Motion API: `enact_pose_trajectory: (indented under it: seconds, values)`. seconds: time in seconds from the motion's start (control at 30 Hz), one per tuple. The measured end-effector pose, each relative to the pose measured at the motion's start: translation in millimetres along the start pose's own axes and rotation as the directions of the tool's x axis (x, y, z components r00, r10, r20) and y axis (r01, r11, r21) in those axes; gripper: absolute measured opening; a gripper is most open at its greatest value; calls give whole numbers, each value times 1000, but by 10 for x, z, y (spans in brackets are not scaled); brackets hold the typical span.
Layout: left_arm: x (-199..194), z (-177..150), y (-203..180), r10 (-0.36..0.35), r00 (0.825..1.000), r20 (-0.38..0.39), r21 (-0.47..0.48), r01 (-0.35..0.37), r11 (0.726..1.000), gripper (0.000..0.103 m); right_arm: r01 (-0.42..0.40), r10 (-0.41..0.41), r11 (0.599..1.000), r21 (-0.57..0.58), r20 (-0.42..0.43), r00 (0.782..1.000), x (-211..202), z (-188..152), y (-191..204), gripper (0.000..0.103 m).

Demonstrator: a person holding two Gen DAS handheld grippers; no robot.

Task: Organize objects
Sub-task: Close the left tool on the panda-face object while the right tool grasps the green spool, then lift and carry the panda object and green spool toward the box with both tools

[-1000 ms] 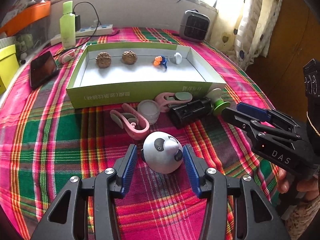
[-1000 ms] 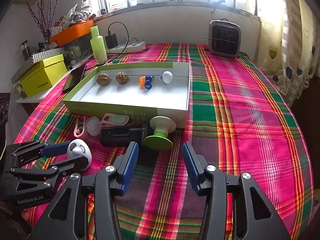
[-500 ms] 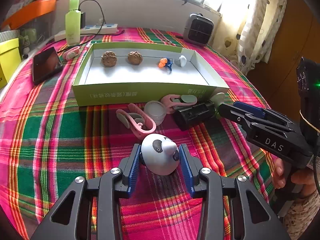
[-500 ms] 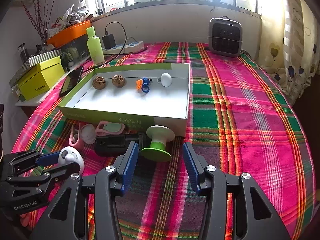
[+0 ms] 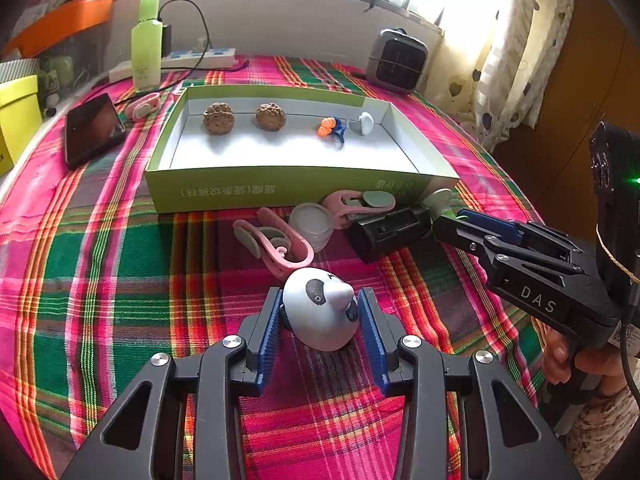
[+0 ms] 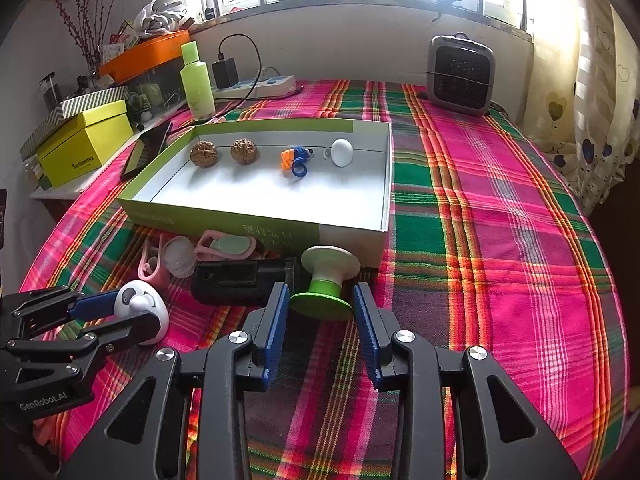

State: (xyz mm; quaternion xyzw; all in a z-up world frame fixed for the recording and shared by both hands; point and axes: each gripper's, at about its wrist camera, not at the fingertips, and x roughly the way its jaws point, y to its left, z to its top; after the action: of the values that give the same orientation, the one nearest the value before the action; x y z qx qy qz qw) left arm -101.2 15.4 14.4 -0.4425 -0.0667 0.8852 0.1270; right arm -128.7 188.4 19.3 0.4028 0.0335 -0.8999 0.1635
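Observation:
My left gripper (image 5: 320, 316) is shut on a white panda figure (image 5: 320, 314), which also shows in the right wrist view (image 6: 140, 312), low over the plaid cloth. My right gripper (image 6: 320, 312) is open, its fingers on either side of a green and white spool (image 6: 326, 282) that stands on the cloth. A shallow green box (image 5: 280, 190) behind holds two walnuts (image 5: 218, 118), an orange and blue toy (image 5: 332, 128) and a white knob (image 5: 364, 122). Two pink clips (image 5: 276, 242), a clear lid (image 5: 312, 222) and a black block (image 5: 392, 230) lie in front of the box.
A small grey heater (image 6: 460, 76) stands at the back right. A green bottle (image 6: 196, 80), a power strip (image 6: 256, 84), a phone (image 5: 94, 128) and yellow boxes (image 6: 84, 140) are at the back left. The table edge drops off at the right.
My left gripper has closed onto the panda figure. My right gripper has moved forward so its fingers flank the spool.

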Motion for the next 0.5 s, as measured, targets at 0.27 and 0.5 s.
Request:
enact_pose_trajectory:
  seconds: [0.27,0.5]
  values:
    - [0,-2,6,0,1000,1,0,0,1000,37,-10,10,1000,-14,-12,1000,-112,-112,-8,35]
    - [0,-6,7,-1,1000,-1,0,1,1000,37,-26,26,1000,-10,-19,999,-196,-171,11,35]
